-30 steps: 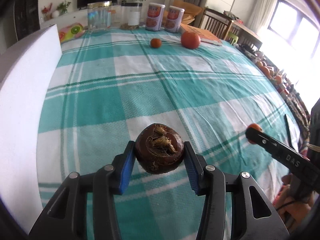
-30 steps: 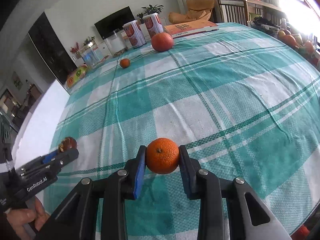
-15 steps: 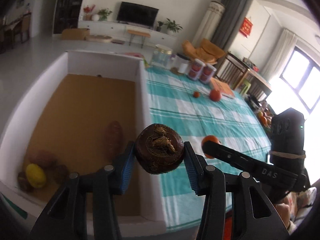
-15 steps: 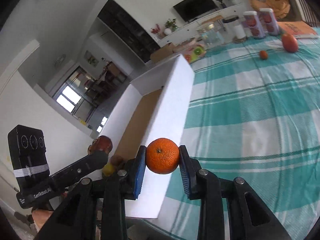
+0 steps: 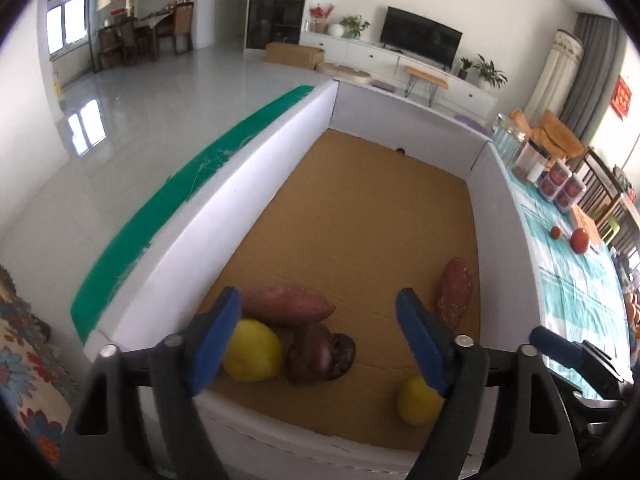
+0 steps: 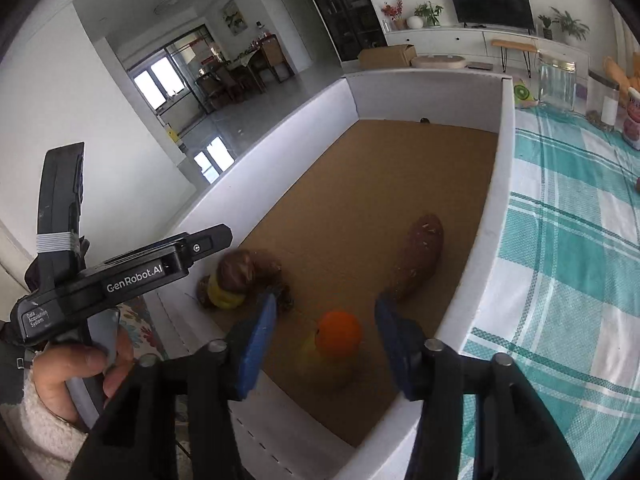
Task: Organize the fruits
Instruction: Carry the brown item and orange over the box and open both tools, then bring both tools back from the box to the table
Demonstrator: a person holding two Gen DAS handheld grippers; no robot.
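Both grippers hang over a white-walled box [image 5: 240, 220] with a cardboard floor. My left gripper [image 5: 318, 340] is opening, with nothing touching its blue pads. The brown round fruit [image 5: 320, 354] is below it on the box floor, beside a yellow lemon [image 5: 252, 350] and a sweet potato [image 5: 286, 304]. In the right wrist view it is a blur [image 6: 236, 272]. My right gripper [image 6: 326, 344] is opening too. The orange [image 6: 338, 334] is loose between its jaws, clear of both pads, above a second lemon [image 6: 308, 350].
Another sweet potato [image 6: 420, 260] lies near the box's right wall [image 6: 504, 160]. The teal checked tablecloth [image 6: 560, 240] runs to the right of the box, with two red-orange fruits [image 5: 580, 240] and jars [image 5: 564, 190] at its far end. A person's hand [image 6: 80, 376] holds the left gripper.
Both grippers swung left from over the tablecloth to over the box. Both jaws opened: the brown fruit left the left gripper and the orange came free of the right pads.
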